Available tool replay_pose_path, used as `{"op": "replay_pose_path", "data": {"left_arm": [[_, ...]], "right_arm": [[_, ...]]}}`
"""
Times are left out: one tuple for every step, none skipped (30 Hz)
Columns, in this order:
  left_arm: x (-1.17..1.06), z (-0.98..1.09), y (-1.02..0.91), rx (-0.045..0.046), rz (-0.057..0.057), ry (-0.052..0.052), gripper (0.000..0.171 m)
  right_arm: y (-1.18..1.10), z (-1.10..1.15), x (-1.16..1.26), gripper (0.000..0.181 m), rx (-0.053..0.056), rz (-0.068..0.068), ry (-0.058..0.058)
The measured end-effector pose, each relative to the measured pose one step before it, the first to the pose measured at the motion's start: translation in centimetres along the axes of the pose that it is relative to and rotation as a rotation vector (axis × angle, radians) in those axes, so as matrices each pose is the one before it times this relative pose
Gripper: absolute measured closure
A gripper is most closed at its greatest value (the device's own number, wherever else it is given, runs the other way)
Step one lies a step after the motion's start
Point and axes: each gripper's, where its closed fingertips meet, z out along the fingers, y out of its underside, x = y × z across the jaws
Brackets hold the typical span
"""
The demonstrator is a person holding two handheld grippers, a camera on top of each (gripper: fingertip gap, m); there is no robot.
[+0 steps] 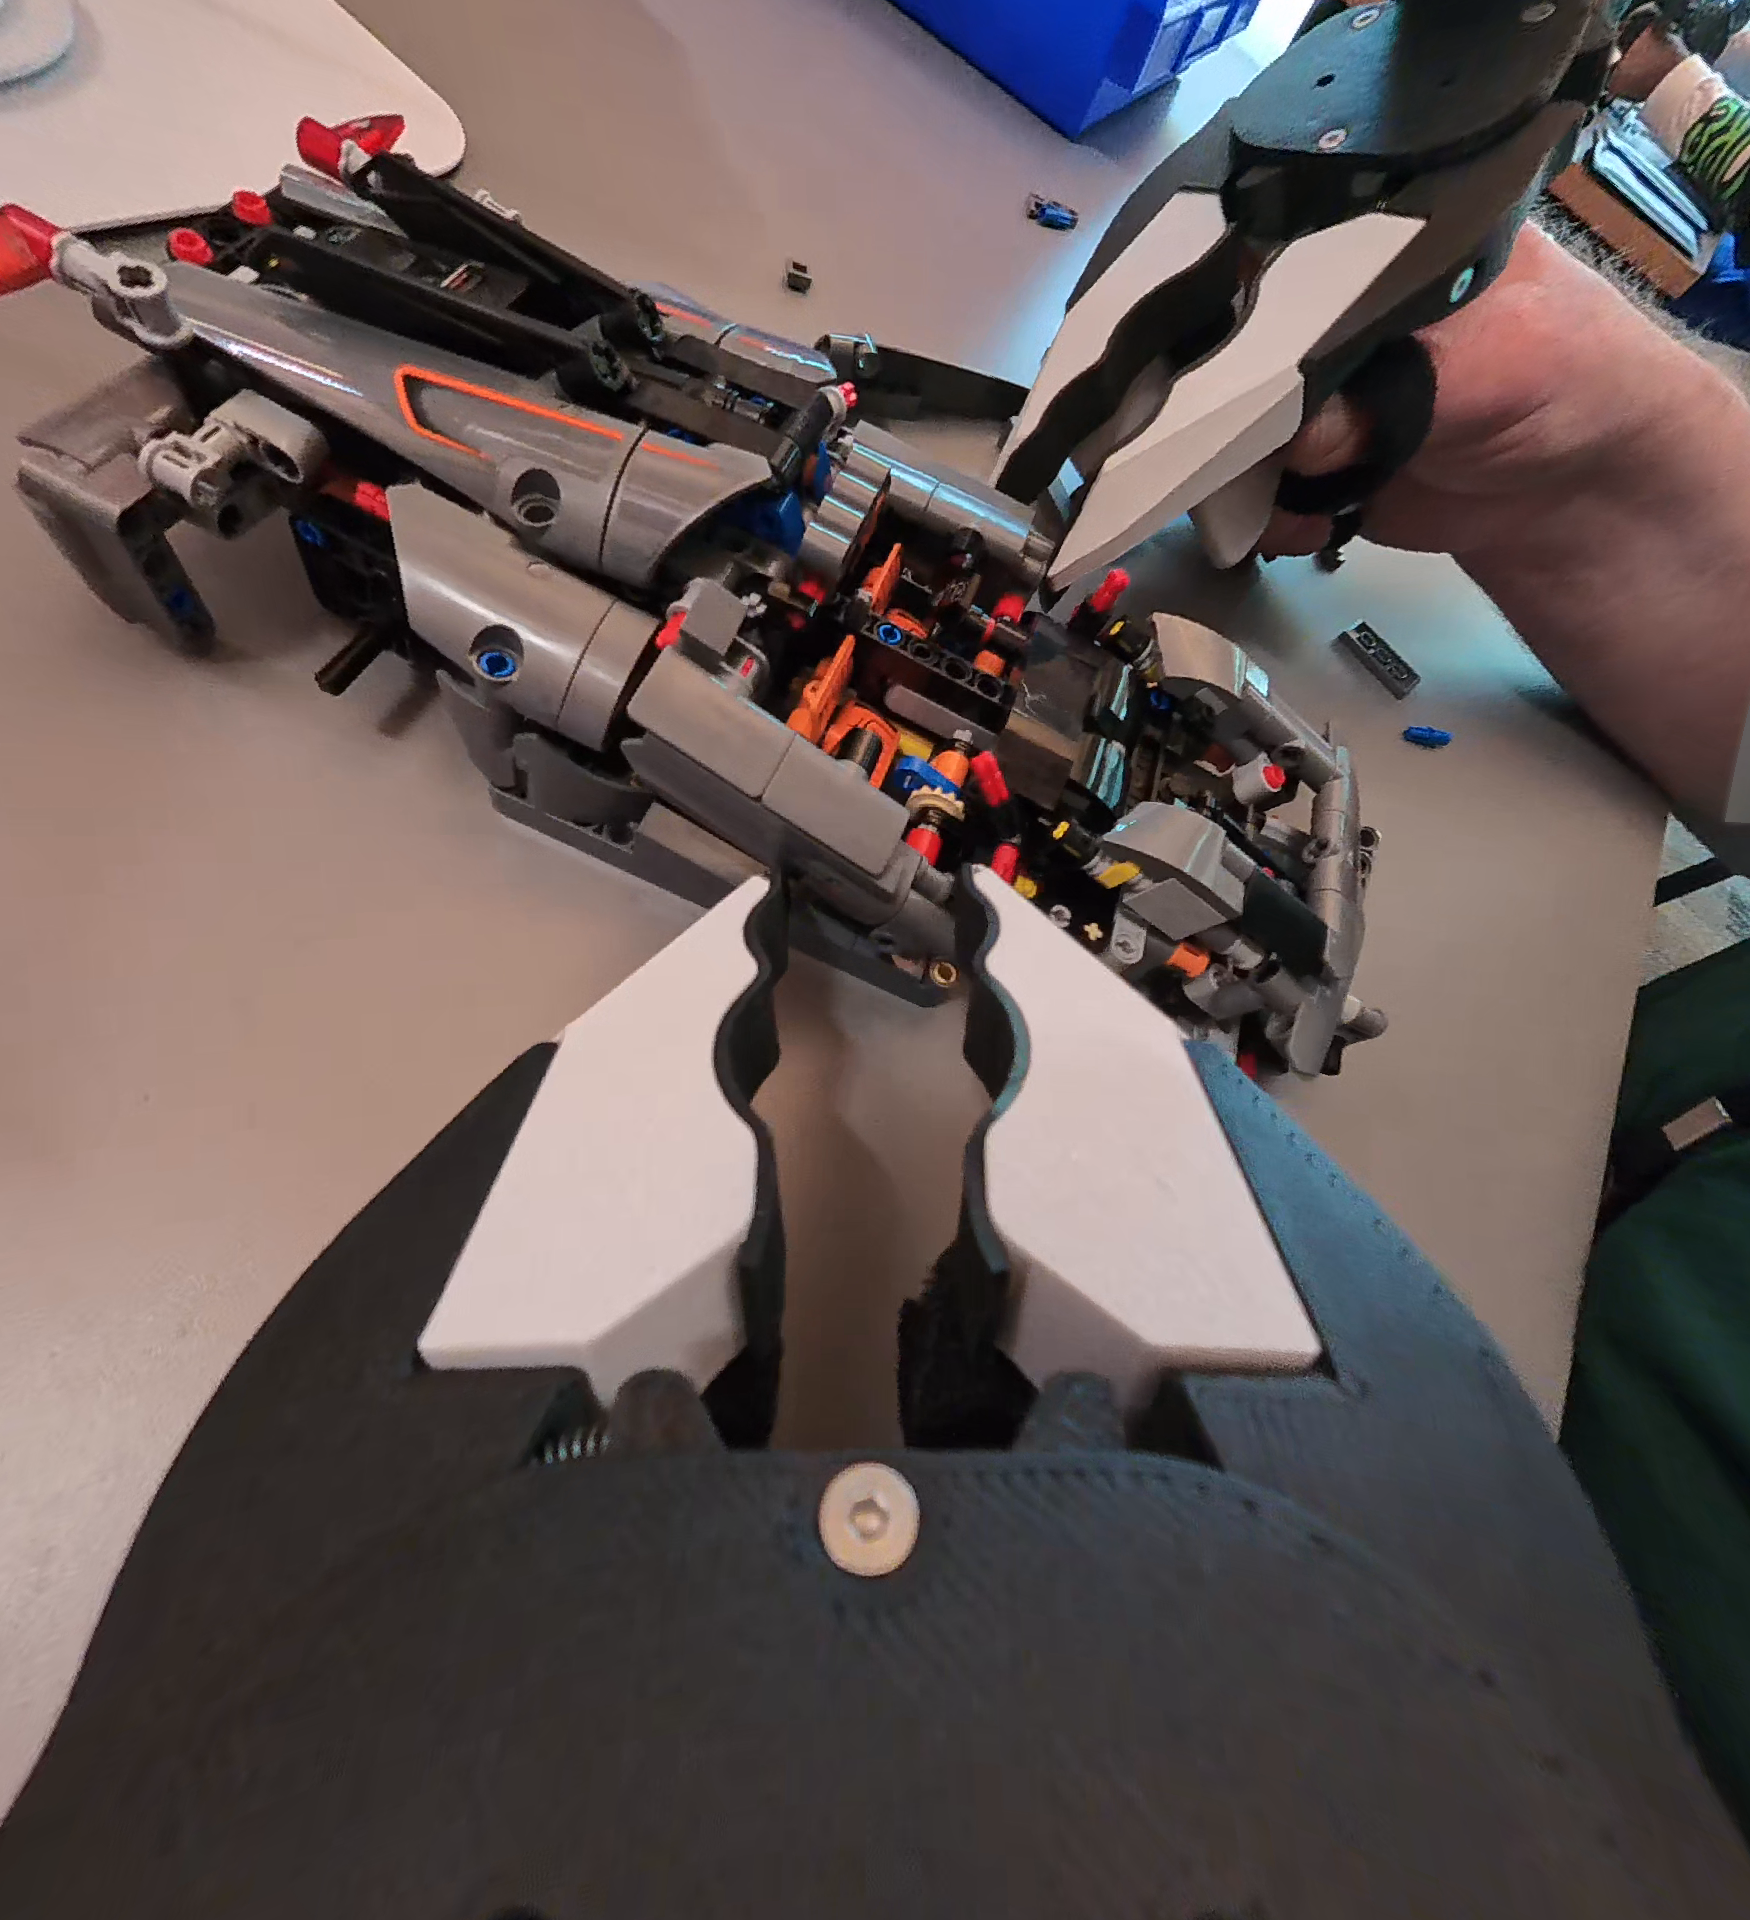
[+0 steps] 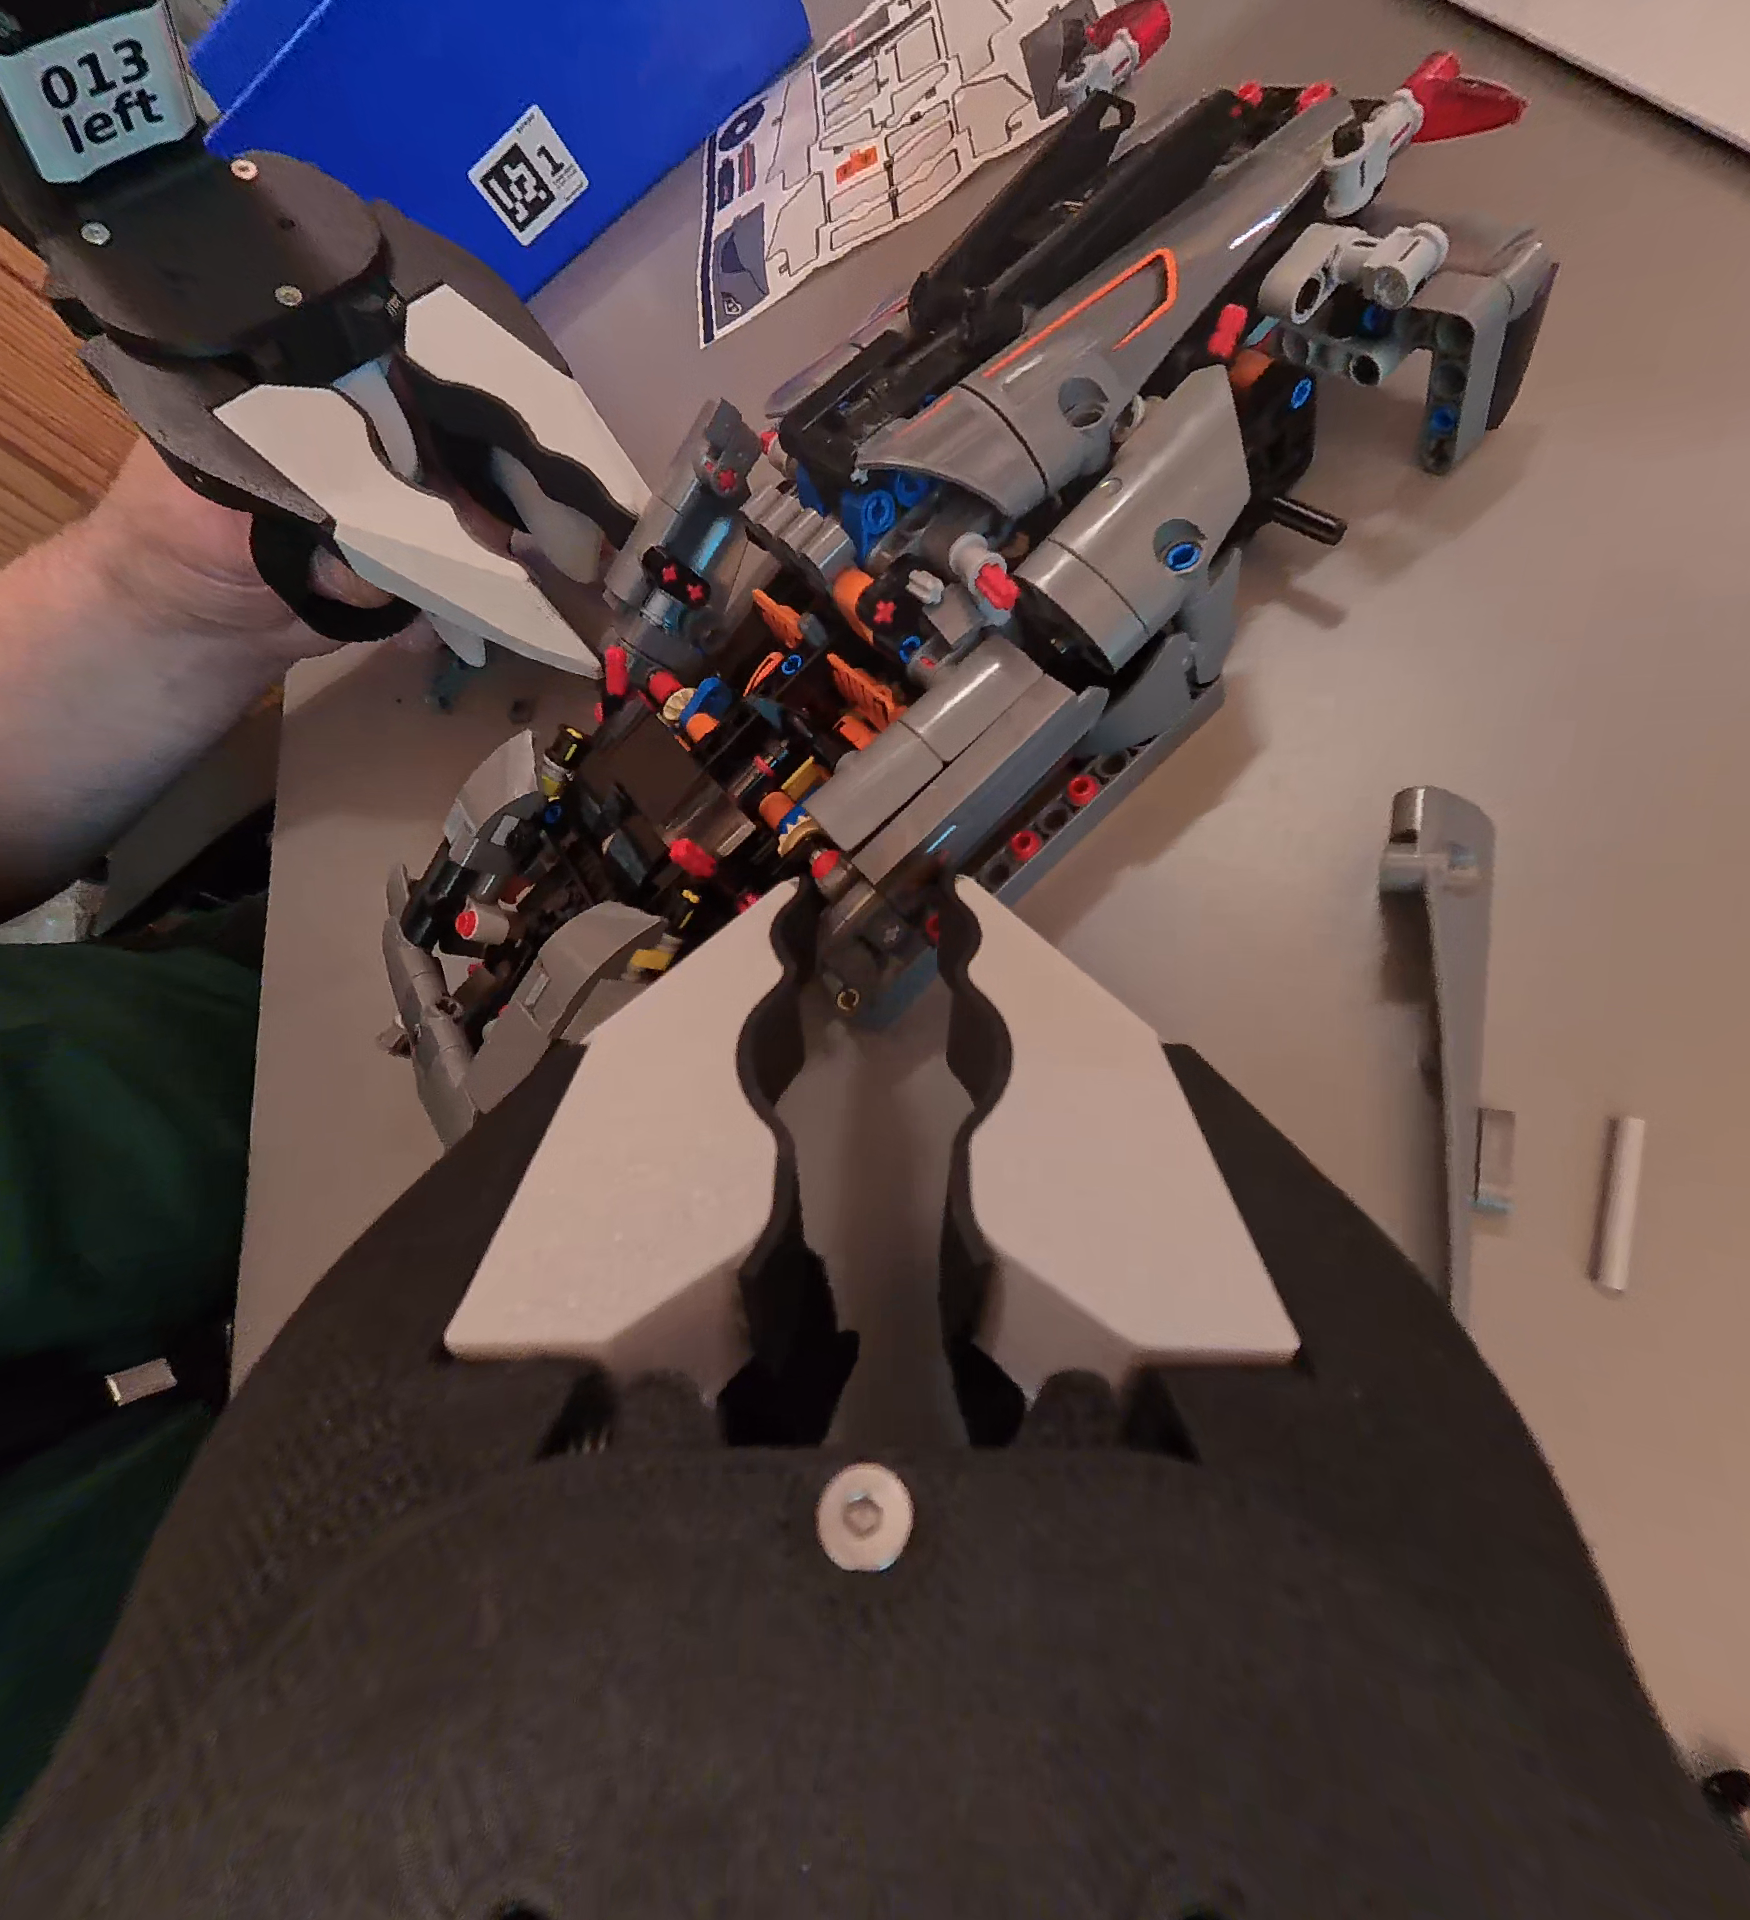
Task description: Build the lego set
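A partly built grey Lego car (image 1: 705, 582) lies on a grey table (image 1: 227, 1039), its orange, red and blue inner parts open to view along the middle. The left gripper (image 1: 866, 894) reaches to one long side of the model, its two white fingers parted around a grey side panel at the near edge; whether they press on it cannot be told. The right gripper (image 2: 871, 904) meets the opposite side the same way, fingers parted around the grey edge beam, grip also unclear. In the left wrist view the right gripper (image 1: 1042, 540) comes down from the far right, held by a bare hand (image 1: 1536, 457).

A blue bin (image 2: 497, 114) stands at the far edge of the table; its contents are hidden. Beside it lies a sticker sheet (image 2: 881, 135). Right of the model, well apart, lie a long grey Lego piece (image 2: 1453, 1018) and a small pale rod (image 2: 1619, 1200). Small loose pieces (image 1: 1380, 655) dot the table.
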Motion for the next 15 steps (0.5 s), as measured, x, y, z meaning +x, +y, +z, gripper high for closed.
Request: {"op": "replay_pose_path", "data": {"left_arm": [[-0.011,0.009,-0.001,0.00003,0.0049,-0.0040,0.142],[-0.006,0.012,0.010,-0.00049,0.0053,-0.0049,0.142],[-0.002,-0.007,0.001,-0.00011,0.0048,-0.0040,0.142],[-0.004,-0.004,-0.006,0.00038,0.0032,-0.0025,0.143],[0.005,0.000,0.007,0.00033,0.0031,-0.0024,0.143],[-0.007,-0.001,0.004,-0.00010,0.0042,-0.0038,0.143],[0.005,-0.001,0.001,-0.00001,0.0058,-0.0045,0.143],[-0.007,-0.004,0.006,-0.00039,0.0071,-0.0047,0.143],[-0.005,-0.008,0.011,-0.00080,0.0069,-0.0047,0.143],[-0.008,-0.013,0.008,-0.00035,0.0066,-0.0048,0.143],[0.004,-0.019,0.005,-0.00005,0.0056,-0.0036,0.143],[-0.003,0.002,0.009,-0.00011,0.0045,-0.0032,0.143],[0.004,0.000,0.004,-0.00029,0.0069,-0.0055,0.143],[0.001,-0.005,-0.007,0.00004,0.0082,-0.0059,0.143],[0.011,0.004,-0.004,0.00033,0.0051,-0.0036,0.143]], "right_arm": [[-0.030,-0.011,-0.004,0.162,0.0009,-0.0152,0.0070],[-0.047,-0.001,0.023,0.162,0.0015,-0.0268,0.0157],[-0.001,0.013,0.009,0.162,-0.0015,-0.0225,0.0134],[-0.004,0.001,-0.012,0.162,-0.0009,-0.0127,0.0049],[-0.008,-0.022,-0.018,0.162,-0.0013,-0.0115,0.0018],[-0.028,-0.016,-0.016,0.162,-0.0011,-0.0192,0.0069],[0.044,0.015,0.003,0.162,-0.0068,-0.0234,0.0125],[-0.028,-0.034,-0.032,0.162,-0.0032,-0.0190,0.0096],[-0.084,-0.069,-0.055,0.163,0.0003,-0.0263,0.0116],[-0.053,-0.037,-0.050,0.163,-0.0012,-0.0236,0.0110],[0.060,-0.002,-0.034,0.163,-0.0072,-0.0132,0.0055],[0.111,0.035,0.000,0.163,-0.0079,-0.0080,0.0038],[0.015,-0.005,-0.009,0.163,0.0012,-0.0130,0.0064],[-0.007,-0.014,0.002,0.163,0.0031,-0.0133,0.0043],[0.061,0.009,0.009,0.163,-0.0018,-0.0097,0.0005]]}}
